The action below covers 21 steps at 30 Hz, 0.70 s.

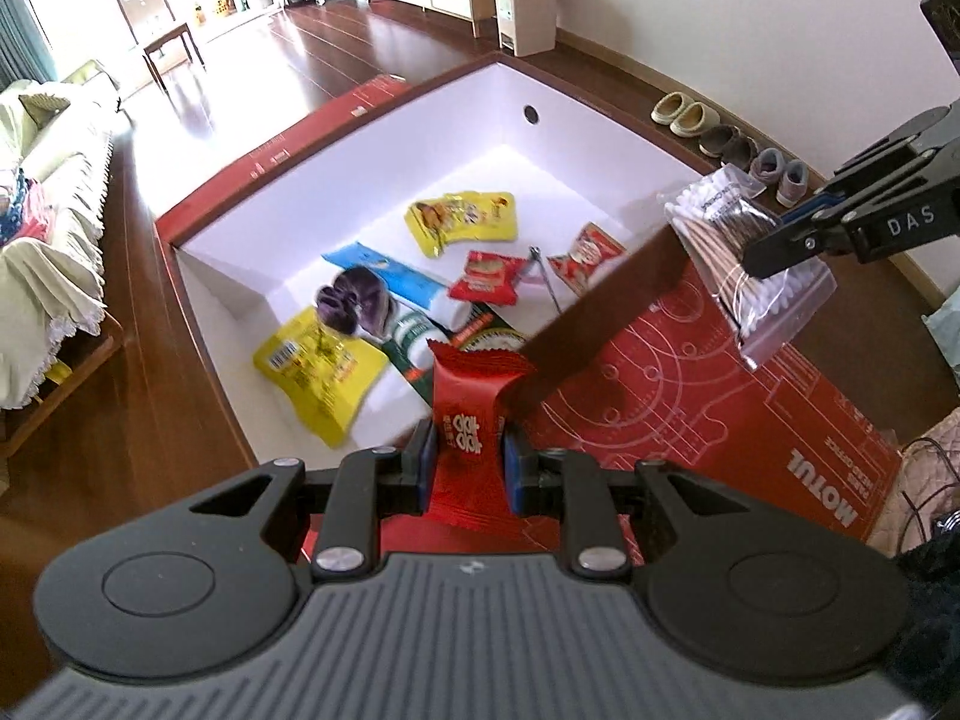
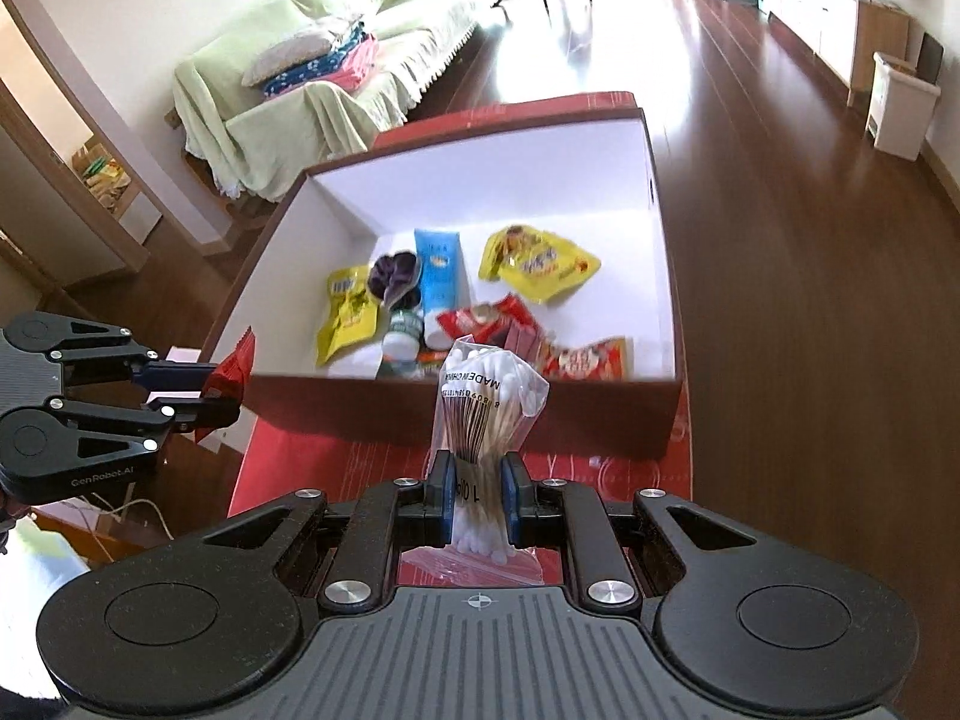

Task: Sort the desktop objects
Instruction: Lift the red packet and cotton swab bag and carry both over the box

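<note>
Grippers are both carrying loads toward the open red cardboard box (image 2: 660, 276), so the step in hand looks like the drop-off part of the sorting. The left gripper (image 1: 467, 461) is pinching a red snack packet (image 1: 471, 399) between nearly closed fingers, hanging just over the box's near wall. The right gripper (image 2: 475, 495) is clamping a clear bag of cotton swabs (image 2: 489, 402) by its lower part, poised above the folded-out red flap (image 2: 384, 471), short of the near wall. Inside, yellow snack pouches (image 2: 537, 261), a blue tube (image 2: 438, 276), a dark purple scrunchie (image 2: 393, 279) and small red packets (image 2: 486, 324) are crowding the near half of the white floor. The next move probably calls for carrying each load past the near wall and opening the fingers over bare floor; the far half and far corners are offering the most room. The two grippers are sitting well apart, so neither is blocking the other.
</note>
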{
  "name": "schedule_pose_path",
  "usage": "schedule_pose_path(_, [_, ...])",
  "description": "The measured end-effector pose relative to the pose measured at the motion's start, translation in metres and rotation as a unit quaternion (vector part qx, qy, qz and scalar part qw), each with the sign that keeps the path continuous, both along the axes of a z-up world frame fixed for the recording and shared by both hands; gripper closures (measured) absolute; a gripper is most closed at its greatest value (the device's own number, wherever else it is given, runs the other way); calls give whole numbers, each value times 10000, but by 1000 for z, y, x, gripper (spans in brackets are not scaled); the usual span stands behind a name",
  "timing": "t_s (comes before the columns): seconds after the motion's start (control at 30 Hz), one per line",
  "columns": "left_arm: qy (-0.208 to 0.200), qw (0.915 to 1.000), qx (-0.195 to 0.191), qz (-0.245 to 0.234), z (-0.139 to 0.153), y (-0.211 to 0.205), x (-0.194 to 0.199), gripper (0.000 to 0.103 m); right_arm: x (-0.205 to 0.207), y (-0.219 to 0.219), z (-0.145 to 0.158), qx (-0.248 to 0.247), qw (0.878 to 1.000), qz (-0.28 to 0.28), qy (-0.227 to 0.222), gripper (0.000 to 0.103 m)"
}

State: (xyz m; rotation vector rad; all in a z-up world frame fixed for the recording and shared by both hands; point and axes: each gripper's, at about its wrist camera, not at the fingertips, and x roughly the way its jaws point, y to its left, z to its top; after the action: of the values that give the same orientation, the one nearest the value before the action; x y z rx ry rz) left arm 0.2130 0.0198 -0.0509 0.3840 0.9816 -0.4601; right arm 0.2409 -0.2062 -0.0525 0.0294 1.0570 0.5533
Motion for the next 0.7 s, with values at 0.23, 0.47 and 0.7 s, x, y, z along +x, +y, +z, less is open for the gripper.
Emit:
schedule_pose_path(0.23, [-159, 9999, 48, 5, 7, 0, 18, 84, 18, 3, 9, 25, 9999, 28, -161, 89])
schedule_pose_path(0.47, [-250, 9996, 96, 41, 10, 2, 36, 84, 36, 5, 12, 21, 9997, 54, -255, 89])
schedule_pose_path(0.7, [-287, 9994, 136, 161, 10, 8, 53, 85, 53, 6, 12, 8, 9996, 79, -281, 89])
